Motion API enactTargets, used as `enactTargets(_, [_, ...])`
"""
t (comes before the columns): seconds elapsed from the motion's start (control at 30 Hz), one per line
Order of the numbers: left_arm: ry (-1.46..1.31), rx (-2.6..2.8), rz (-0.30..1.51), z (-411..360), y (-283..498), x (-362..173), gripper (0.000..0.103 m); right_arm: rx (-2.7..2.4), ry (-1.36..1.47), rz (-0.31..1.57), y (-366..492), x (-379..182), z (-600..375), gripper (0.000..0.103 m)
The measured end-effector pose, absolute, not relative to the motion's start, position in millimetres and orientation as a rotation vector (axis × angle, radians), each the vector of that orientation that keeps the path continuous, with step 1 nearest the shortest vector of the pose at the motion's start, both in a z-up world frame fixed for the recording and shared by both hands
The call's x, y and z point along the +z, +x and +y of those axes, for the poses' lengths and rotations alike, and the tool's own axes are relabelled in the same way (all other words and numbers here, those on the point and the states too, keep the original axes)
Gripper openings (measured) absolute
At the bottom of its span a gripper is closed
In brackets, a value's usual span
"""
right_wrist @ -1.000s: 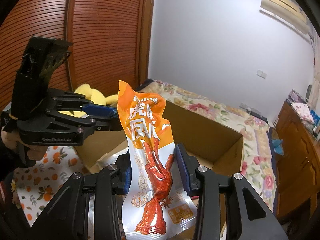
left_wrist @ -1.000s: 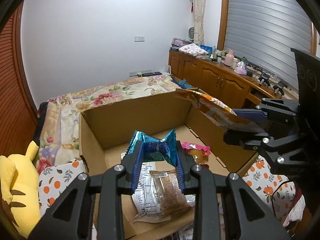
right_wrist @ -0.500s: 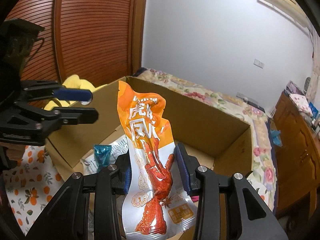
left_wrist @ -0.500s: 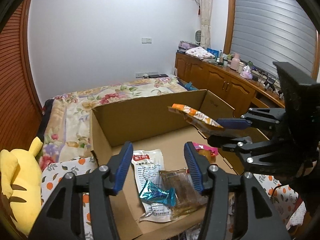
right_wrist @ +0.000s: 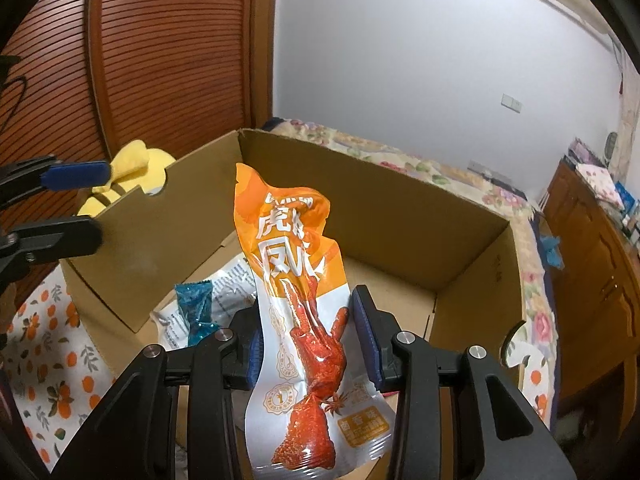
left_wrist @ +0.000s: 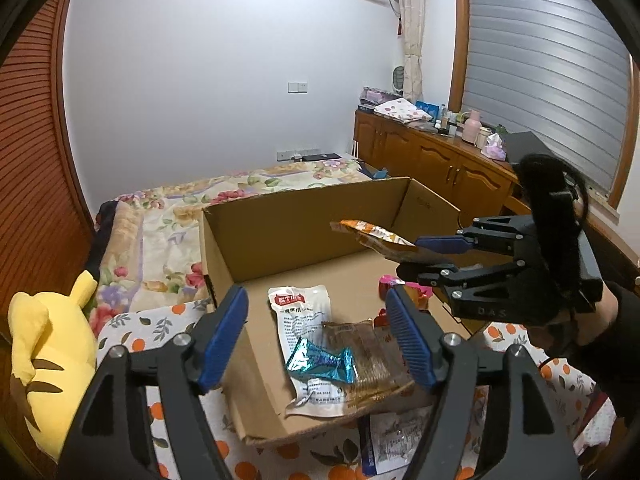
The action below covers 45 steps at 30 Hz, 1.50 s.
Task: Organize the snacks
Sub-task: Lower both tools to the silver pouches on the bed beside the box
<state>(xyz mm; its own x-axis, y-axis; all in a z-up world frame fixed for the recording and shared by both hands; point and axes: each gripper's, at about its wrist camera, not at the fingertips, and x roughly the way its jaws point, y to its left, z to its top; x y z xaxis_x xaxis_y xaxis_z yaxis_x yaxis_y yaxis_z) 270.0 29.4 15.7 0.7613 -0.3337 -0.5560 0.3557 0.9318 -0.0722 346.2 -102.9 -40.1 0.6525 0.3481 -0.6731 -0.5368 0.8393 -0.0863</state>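
An open cardboard box (left_wrist: pixel 296 220) sits on an orange-print cloth. Inside lie a white snack pouch (left_wrist: pixel 302 320), a clear-wrapped brown bar (left_wrist: pixel 370 354), a blue foil candy (left_wrist: pixel 322 362) and a pink wrapper (left_wrist: pixel 390 281). My left gripper (left_wrist: pixel 316 334) is open and empty above the box's near edge. My right gripper (right_wrist: pixel 308 336) is shut on an orange chicken-foot snack packet (right_wrist: pixel 298 280), held over the box's right side; it also shows in the left wrist view (left_wrist: pixel 376 234). The blue candy shows in the right wrist view (right_wrist: pixel 196 312) too.
A yellow plush toy (left_wrist: pixel 44 344) lies left of the box. A floral bed (left_wrist: pixel 180 208) stretches behind it. A wooden cabinet (left_wrist: pixel 436 160) with bottles runs along the right wall. A printed packet (left_wrist: pixel 390 448) lies on the cloth by the box's near corner.
My left gripper opened and dropped the blue candy onto the snacks in the box, then drew back. My right gripper has moved over the box with the orange packet.
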Motion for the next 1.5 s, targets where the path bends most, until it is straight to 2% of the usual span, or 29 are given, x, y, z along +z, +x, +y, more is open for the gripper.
enactTargets(0.13, [0.04, -0.368, 0.596, 31.4, 261.7, 16.6, 0.072, 0.503, -0.272, 0.689, 344.2, -35.8, -103.6, 0.045])
enactTargets(0.33, [0.05, -0.363, 0.591, 30.3, 240.4, 19.4, 0.072, 0.505, -0.245, 0.667, 323.3, -24.8, -109.8, 0.045])
enactTargets(0.73, [0.052, -0.382, 0.602, 16.9, 188.8, 6.0, 0.072, 0.546, -0.225, 0.634, 225.4, -10.0, -132.8, 0.048])
enactTargets(0.97, [0.057, -0.384, 0.655, -0.5, 175.4, -25.2, 0.072, 0.527, -0.191, 0.704, 210.6, -45.2, -141.5, 0.056])
enactTargets(1.2, [0.054, -0.397, 0.731, -16.5, 177.7, -56.7, 0.072, 0.507, -0.169, 0.815, 217.5, -95.0, -148.8, 0.058])
enactTargets(1.5, [0.062, -0.4, 0.79, -31.1, 192.3, -78.6, 0.072, 0.492, -0.152, 0.893, 232.3, -122.6, -151.3, 0.058])
